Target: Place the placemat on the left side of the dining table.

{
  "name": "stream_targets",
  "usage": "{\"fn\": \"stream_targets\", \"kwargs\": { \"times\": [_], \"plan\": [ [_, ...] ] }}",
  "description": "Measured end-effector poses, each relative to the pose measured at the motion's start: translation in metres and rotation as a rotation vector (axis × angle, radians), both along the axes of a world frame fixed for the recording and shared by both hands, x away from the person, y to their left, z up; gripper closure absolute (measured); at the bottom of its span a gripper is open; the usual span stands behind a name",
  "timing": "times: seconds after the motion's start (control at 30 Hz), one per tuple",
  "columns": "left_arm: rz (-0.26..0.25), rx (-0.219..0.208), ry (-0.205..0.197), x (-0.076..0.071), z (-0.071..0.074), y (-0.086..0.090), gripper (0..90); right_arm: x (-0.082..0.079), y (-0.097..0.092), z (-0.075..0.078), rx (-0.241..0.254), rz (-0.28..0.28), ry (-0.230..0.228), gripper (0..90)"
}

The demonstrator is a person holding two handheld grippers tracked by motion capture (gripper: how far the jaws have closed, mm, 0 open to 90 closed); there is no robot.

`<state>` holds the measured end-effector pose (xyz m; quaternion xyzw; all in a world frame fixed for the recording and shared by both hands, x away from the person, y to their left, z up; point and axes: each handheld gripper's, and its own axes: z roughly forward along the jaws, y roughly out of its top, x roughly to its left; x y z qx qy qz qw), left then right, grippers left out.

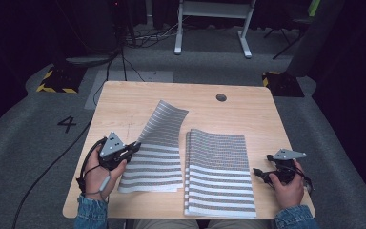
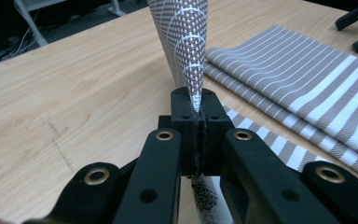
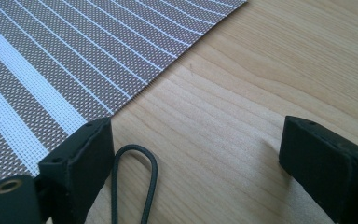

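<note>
The left gripper [image 1: 134, 146], left of centre in the high view, is clamped on the edge of a striped placemat [image 1: 158, 148]. The placemat's far end curls upward, its long axis running toward the frame's top. The right gripper [image 1: 261, 172], at lower right, rests with jaws apart beside a stack of placemats [image 1: 219, 174] on the table [image 1: 124, 100].

The person's left hand [image 1: 97, 174], in a blue denim sleeve, comes in from the bottom and grasps the black two-jaw left gripper [image 1: 134, 147] with a grey three-cornered plate on top, pointing toward the table's middle. Its jaws are pressed together, pinching the edge of a brown, white-striped woven placemat [image 1: 158, 143]. The right hand [image 1: 288, 188] holds the matching black right gripper [image 1: 258, 172] low and pointing left, its jaws spread wide with nothing between them.
</note>
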<state>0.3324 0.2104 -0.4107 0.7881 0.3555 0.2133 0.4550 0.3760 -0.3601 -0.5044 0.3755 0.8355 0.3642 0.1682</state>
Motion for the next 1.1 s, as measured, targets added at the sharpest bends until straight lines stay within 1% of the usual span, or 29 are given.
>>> {"fn": "stream_targets", "kwargs": {
  "times": [0.03, 0.07, 0.17, 0.2, 0.27, 0.3, 0.37, 0.4, 0.43, 0.47, 0.53, 0.6, 0.63, 0.67, 0.7, 0.73, 0.77, 0.8, 0.83, 0.87, 0.9, 0.93, 0.97, 1.0, 1.03, 1.07, 1.1],
  "plan": [
    [0.000, -0.015, 0.013, 0.003, -0.004, 0.003, 86.9, 0.000, 0.000, 0.000, 0.000, 0.000, 0.000, 10.5],
    [0.000, -0.015, 0.013, 0.003, -0.004, 0.003, 86.9, 0.000, 0.000, 0.000, 0.000, 0.000, 0.000, 10.5],
    [0.002, -0.052, 0.034, 0.007, -0.010, 0.007, 86.9, 0.000, 0.000, 0.000, 0.000, 0.000, 0.000, 10.5],
    [0.011, -0.047, 0.043, 0.009, -0.014, 0.008, 86.9, 0.000, 0.000, 0.000, 0.001, -0.001, 0.000, 10.5],
    [0.012, -0.038, 0.041, 0.011, -0.015, 0.009, 86.9, 0.000, 0.000, 0.000, 0.000, 0.000, 0.001, 10.5],
    [0.023, -0.031, 0.052, 0.014, -0.021, 0.008, 86.8, 0.000, 0.000, 0.000, 0.000, 0.000, 0.000, 10.5],
    [0.023, -0.011, 0.064, 0.017, -0.026, 0.006, 86.8, 0.000, 0.000, 0.000, 0.000, 0.000, 0.000, 10.5],
    [0.023, -0.011, 0.064, 0.017, -0.026, 0.006, 86.8, 0.000, 0.000, 0.000, 0.000, 0.000, 0.000, 10.5],
    [0.022, -0.002, 0.074, 0.020, -0.030, 0.004, 86.8, 0.000, 0.000, 0.000, 0.001, -0.001, -0.001, 10.5],
    [0.022, -0.002, 0.074, 0.020, -0.030, 0.004, 86.7, 0.000, 0.000, 0.000, 0.001, -0.001, -0.001, 10.5],
    [0.020, 0.019, 0.071, 0.024, -0.034, 0.001, 86.7, 0.000, 0.000, 0.000, 0.000, 0.000, 0.000, 10.5],
    [0.016, 0.023, 0.073, 0.025, -0.035, 0.000, 86.6, 0.000, 0.000, 0.000, 0.000, 0.000, 0.000, 10.5],
    [0.025, 0.044, 0.068, 0.028, -0.038, -0.002, 86.5, 0.000, 0.000, 0.000, 0.001, 0.000, 0.000, 10.5],
    [0.025, 0.044, 0.068, 0.028, -0.038, -0.002, 86.3, 0.000, 0.000, 0.000, 0.001, 0.000, 0.000, 10.5],
    [0.032, 0.068, 0.051, 0.032, -0.040, -0.004, 85.7, 0.000, 0.000, 0.000, 0.000, 0.000, 0.000, 10.5],
    [0.037, 0.071, 0.035, 0.034, -0.041, -0.005, 84.7, 0.000, 0.000, 0.000, 0.000, 0.000, 0.000, 10.5],
    [0.037, 0.071, 0.035, 0.034, -0.041, -0.005, 81.9, 0.000, 0.000, 0.000, 0.000, 0.000, 0.000, 10.5],
    [0.051, 0.065, 0.013, 0.036, -0.042, -0.006, 76.0, 0.000, 0.000, 0.000, 0.005, -0.004, 0.001, 10.5],
    [0.117, 0.059, -0.079, 0.038, -0.041, -0.008, 65.5, 0.000, 0.000, 0.000, 0.005, -0.004, 0.001, 10.5],
    [0.145, 0.059, -0.118, 0.037, -0.037, -0.009, 55.5, 0.000, 0.000, 0.000, 0.005, -0.005, 0.001, 10.5],
    [0.166, 0.049, -0.148, 0.036, -0.034, -0.009, 49.7, 0.000, 0.000, 0.000, 0.004, -0.003, 0.000, 10.5],
    [0.166, 0.049, -0.148, 0.036, -0.034, -0.009, 45.8, 0.000, 0.000, 0.000, 0.005, -0.004, 0.000, 10.5],
    [0.189, 0.044, -0.180, 0.031, -0.027, -0.011, 42.4, 0.000, 0.000, 0.000, 0.005, -0.004, 0.000, 10.5],
    [0.189, 0.044, -0.180, 0.031, -0.027, -0.011, 40.7, 0.000, 0.000, 0.000, 0.005, -0.004, 0.000, 10.5],
    [0.173, 0.042, -0.169, 0.026, -0.019, -0.014, 40.3, 0.000, 0.000, 0.000, 0.005, -0.004, 0.001, 10.5],
    [0.173, 0.042, -0.169, 0.026, -0.019, -0.014, 40.2, 0.000, 0.000, 0.000, 0.005, -0.003, 0.000, 10.6],
    [0.153, 0.036, -0.157, 0.022, -0.016, -0.017, 40.2, 0.000, 0.000, 0.000, 0.005, -0.003, 0.000, 10.6]
  ]
}}
